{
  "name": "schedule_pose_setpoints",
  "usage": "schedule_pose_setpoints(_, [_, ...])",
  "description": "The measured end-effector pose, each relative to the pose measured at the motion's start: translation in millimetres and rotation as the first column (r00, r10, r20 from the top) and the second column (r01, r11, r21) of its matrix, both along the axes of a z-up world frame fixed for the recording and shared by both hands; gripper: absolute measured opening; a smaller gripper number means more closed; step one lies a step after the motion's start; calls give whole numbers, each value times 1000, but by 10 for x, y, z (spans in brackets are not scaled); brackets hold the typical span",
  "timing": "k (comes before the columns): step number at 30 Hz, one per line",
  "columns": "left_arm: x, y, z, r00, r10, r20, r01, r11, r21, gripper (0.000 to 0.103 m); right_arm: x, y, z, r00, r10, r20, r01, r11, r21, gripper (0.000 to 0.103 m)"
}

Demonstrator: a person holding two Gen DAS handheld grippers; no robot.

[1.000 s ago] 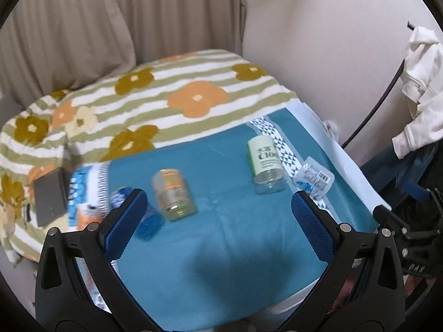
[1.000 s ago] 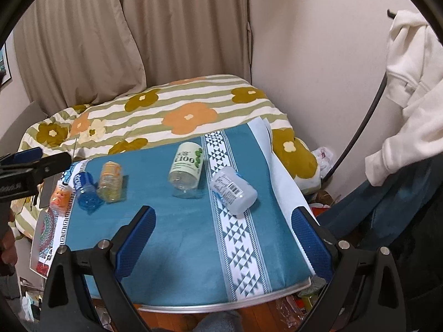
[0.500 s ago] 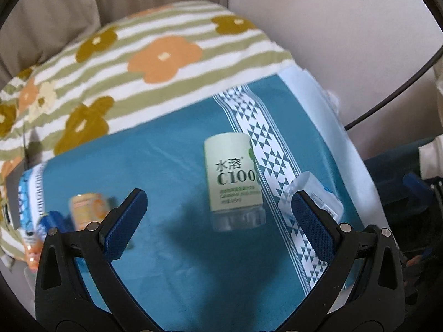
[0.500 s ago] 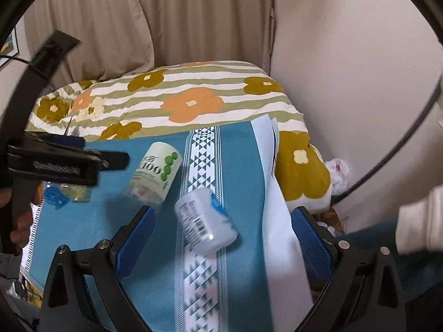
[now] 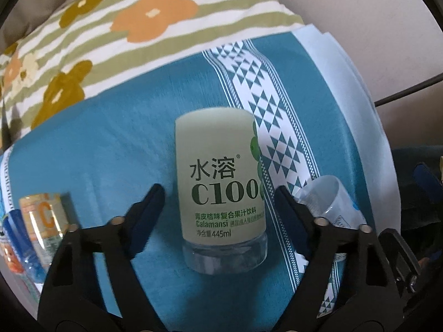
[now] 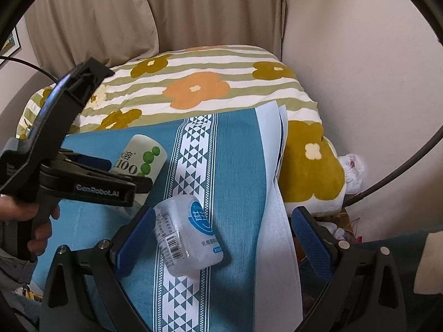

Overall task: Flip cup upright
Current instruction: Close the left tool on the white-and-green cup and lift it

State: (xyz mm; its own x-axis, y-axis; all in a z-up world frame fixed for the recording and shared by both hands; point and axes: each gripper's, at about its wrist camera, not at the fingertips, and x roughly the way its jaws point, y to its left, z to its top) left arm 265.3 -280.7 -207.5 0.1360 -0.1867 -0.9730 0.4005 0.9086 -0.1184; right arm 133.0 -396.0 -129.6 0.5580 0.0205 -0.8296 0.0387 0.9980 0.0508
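A pale green C100 cup [image 5: 220, 182], cut from a Calamansi drink bottle and printed with Chinese text and "445ml", lies on its side on a teal tablecloth [image 5: 110, 149]. Its clear plastic end faces the left wrist camera and its green end points away toward a striped floral quilt [image 5: 144, 19].

The left gripper [image 5: 218, 195] is spread wide. Its two blue-padded fingers sit on either side of the cup, level with the printed label, with a visible gap of cloth between each pad and the cup. Neither finger touches it.

In the right wrist view, the same cup [image 6: 144, 160] shows at the left, partly hidden behind the black body of the left gripper [image 6: 124, 177], which a hand [image 6: 38, 224] holds by its handle.

The right gripper [image 6: 221, 238] is also spread wide. Between its fingers lies a second, translucent white cup [image 6: 185, 238] with a blue round label and a barcode, on its side on the white triangle-patterned band [image 6: 191, 144] of the cloth. It sits closer to the left finger [image 6: 135, 238]; whether they touch is unclear. The right finger is well apart from it.

At the left edge of the left wrist view, a small orange-labelled bottle [image 5: 44, 218] lies on the cloth.
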Motion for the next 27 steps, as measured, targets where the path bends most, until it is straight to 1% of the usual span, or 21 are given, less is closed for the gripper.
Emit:
schedule_pose_setpoints(1, [0,-6,-23,1000,1,-7,-1,1000,1,70,22,-11,-11,1000,0,-4,0,1000,4,98])
schedule_pose_setpoints(2, [-3,-5,-38,1000,2,-14,-2,1000,-1,69,31,-22,-18,1000,1,-5,-1,1000,6,98])
schedule_pose_setpoints(8, [-14,50,8,1000,16,-9,-17,1000,-7,68,47,-55,-34,1000,11,-7,-11,1000,16,98])
schedule_pose_setpoints(13, [-95,182,153,999,37,15,-37,999,-14,68,52,-24,14,999,31,11,-31,999,20,98])
schedule_pose_setpoints(19, [-294,514,406,996,84,42,-82,996,-41,68,24,103,108,998,59,38,-60,998,29,98])
schedule_pose_setpoints(22, [-433,715,516,993,108,52,-105,993,-52,68,-31,234,179,996,75,54,-77,997,32,98])
schedule_pose_setpoints(27, [-695,1071,581,986,158,45,-155,986,-66,68,-144,476,264,995,84,59,-87,996,37,98])
